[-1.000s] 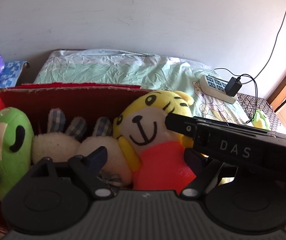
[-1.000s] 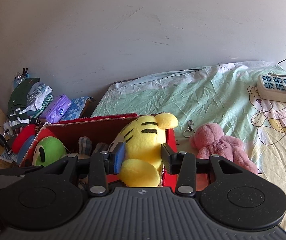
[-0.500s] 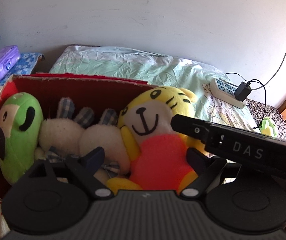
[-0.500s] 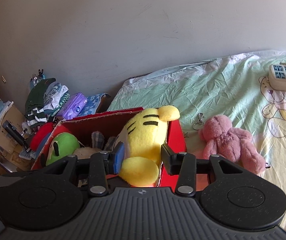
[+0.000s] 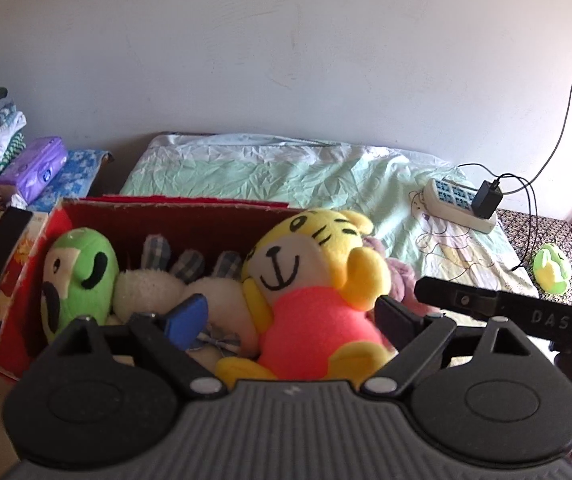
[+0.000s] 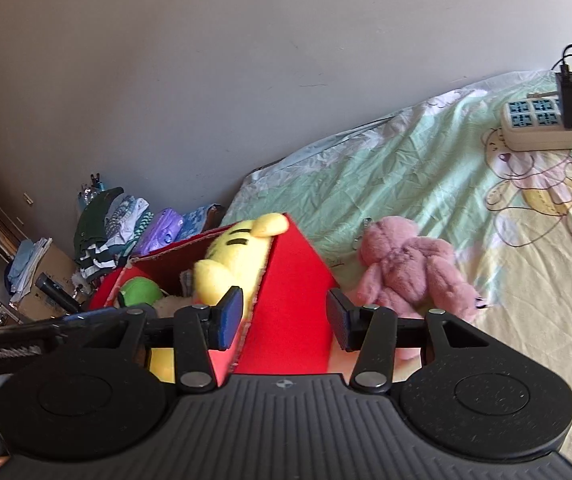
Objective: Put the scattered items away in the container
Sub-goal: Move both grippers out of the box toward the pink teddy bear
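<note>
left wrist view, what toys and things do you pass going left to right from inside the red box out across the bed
green plush → white bunny → yellow tiger → power strip → small green toy

Rt claw (image 6: 283,314) open – straddles red box (image 6: 286,300) corner.
</note>
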Action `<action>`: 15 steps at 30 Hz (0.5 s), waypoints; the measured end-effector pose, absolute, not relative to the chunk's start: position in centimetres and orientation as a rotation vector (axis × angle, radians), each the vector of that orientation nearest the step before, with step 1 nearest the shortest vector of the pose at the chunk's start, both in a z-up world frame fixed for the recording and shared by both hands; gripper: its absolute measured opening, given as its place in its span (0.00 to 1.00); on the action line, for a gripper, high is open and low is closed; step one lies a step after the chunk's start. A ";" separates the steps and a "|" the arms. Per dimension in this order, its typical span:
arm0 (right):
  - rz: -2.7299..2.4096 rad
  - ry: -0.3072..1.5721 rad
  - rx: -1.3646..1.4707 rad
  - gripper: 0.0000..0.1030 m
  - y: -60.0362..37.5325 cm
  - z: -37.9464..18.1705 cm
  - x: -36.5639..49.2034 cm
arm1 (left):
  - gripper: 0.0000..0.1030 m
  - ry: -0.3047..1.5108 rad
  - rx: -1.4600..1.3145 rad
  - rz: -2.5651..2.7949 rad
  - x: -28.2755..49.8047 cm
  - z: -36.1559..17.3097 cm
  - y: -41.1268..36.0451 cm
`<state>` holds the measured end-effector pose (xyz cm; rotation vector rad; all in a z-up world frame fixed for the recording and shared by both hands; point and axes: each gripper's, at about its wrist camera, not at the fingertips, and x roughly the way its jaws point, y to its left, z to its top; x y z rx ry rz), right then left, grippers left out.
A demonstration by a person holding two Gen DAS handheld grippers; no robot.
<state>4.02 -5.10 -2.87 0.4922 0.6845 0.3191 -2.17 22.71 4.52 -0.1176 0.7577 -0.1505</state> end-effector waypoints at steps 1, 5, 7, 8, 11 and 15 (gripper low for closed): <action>0.308 0.693 0.496 0.48 -5.8 -3.2 3.9 | 0.88 0.746 -0.121 -0.163 -2.4 4.9 22.2; 0.242 0.727 0.497 0.49 -9.0 -4.5 3.3 | 0.88 0.704 -0.109 -0.244 -3.1 5.8 18.9; 0.214 0.741 0.486 0.48 -10.5 -5.0 2.9 | 0.87 0.698 -0.105 -0.293 -3.3 5.7 16.9; 0.201 0.746 0.482 0.48 -11.1 -5.3 2.8 | 0.87 0.699 -0.111 -0.324 -3.4 5.6 16.0; 0.173 0.766 0.481 0.48 -13.1 -6.5 2.4 | 0.87 0.710 -0.116 -0.406 -3.5 4.9 13.3; 0.137 0.790 0.507 0.48 -15.3 -7.9 2.7 | 0.87 0.761 -0.125 -0.453 -2.9 3.1 10.3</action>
